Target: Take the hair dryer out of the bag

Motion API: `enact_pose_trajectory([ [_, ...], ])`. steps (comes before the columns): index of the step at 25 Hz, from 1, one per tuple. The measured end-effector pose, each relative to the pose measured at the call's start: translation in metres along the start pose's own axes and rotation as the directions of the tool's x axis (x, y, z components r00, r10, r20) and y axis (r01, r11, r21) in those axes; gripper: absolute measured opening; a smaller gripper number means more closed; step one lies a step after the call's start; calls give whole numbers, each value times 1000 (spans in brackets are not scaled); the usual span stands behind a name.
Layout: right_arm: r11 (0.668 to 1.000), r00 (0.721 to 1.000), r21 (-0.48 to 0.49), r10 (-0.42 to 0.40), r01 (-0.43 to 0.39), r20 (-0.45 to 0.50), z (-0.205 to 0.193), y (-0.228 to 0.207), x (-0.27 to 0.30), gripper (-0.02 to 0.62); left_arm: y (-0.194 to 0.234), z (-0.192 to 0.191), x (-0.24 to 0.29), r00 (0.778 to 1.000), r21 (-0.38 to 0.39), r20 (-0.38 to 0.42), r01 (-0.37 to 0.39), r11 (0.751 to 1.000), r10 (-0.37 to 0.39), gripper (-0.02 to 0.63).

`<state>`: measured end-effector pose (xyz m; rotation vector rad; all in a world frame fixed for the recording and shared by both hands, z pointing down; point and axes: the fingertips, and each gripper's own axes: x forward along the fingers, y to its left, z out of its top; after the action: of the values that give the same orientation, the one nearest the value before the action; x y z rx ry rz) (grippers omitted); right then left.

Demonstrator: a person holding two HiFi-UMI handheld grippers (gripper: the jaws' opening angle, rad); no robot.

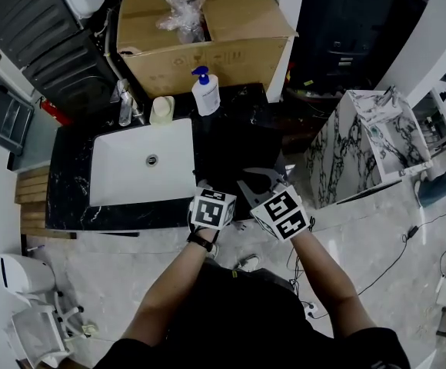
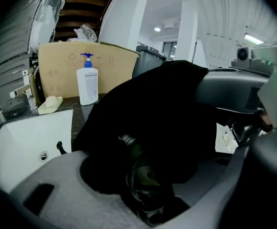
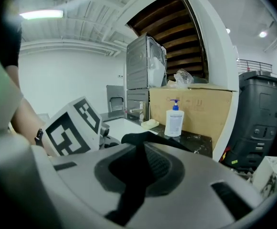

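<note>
**Hair dryer not yet out**

The right gripper (image 3: 137,173) is pinching the black bag (image 3: 134,140) shut-jawed. The left gripper (image 2: 150,185) is standing open, ungripping, around what is probably the hair dryer (image 2: 143,168), lying inside the bag. Gripping and pulling it out are remaining.

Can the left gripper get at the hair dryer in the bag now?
Probably yes: the right gripper pinches the bag, the hair dryer shows in its mouth, and the left gripper is open, jaws either side of it.
</note>
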<state>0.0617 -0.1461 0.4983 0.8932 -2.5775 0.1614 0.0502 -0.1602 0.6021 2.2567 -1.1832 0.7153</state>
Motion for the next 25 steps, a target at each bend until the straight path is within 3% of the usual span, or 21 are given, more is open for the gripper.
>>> enact_pose_trajectory([
  [6, 1000, 1000, -7, 5, -5, -2, -4, -2, -1, 29, 2, 4, 8, 999, 25, -43, -21, 999, 22, 234],
  [16, 1000, 1000, -15, 20, -20, -8, -12, -6, -2, 29, 5, -10, 34, 993, -18, -117, -2, 1000, 0, 281],
  [22, 1000, 1000, 5, 22, -22, -16, -19, -13, -4, 29, 7, -15, 42, 988, 29, -146, -37, 999, 41, 296],
  [25, 1000, 1000, 15, 27, -26, -15, -23, -15, -5, 29, 3, -14, 45, 990, 24, -138, -10, 1000, 13, 295],
])
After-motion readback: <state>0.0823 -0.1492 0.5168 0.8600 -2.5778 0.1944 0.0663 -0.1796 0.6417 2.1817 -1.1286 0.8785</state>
